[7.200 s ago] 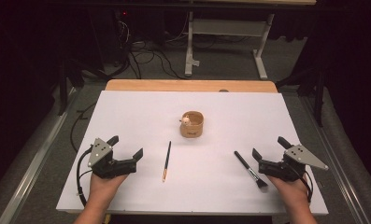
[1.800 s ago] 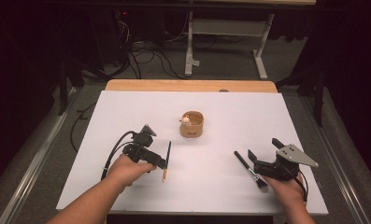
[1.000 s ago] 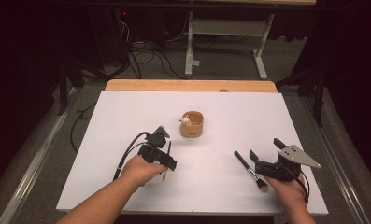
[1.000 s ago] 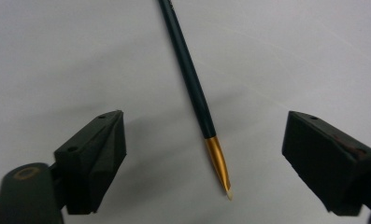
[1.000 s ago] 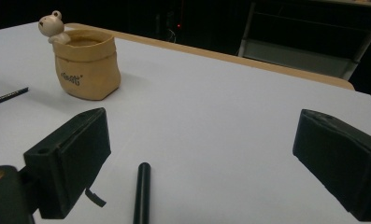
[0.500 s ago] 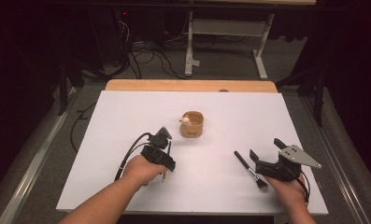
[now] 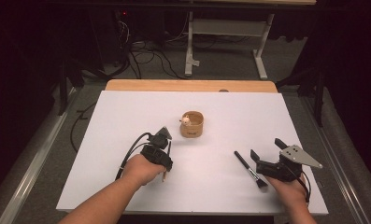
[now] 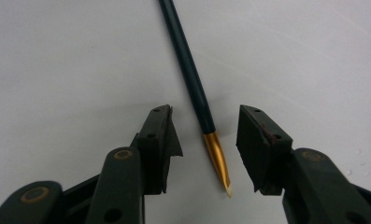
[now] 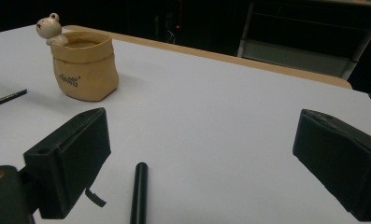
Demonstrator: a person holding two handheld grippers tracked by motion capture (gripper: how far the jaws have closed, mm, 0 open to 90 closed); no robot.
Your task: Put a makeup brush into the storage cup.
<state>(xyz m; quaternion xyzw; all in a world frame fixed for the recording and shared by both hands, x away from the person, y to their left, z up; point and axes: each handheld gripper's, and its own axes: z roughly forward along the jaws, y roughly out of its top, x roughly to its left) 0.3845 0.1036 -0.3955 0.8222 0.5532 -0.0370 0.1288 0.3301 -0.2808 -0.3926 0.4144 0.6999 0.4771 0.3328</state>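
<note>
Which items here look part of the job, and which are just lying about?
In play, as far as I can judge:
- thin brush, lying between the open left gripper fingers
- tan pot with a bear figure
- black brush by the open right gripper

Lying about:
- cables on the floor
- metal stand behind the table

The left gripper (image 7: 165, 161) has travelled from the table's left side over to the thin dark brush (image 8: 192, 77) and tipped downward above it. Its jaws now stand apart on either side of the brush's gold ferrule (image 8: 217, 157), which lies between them on the white sheet, not yet clamped.
</note>
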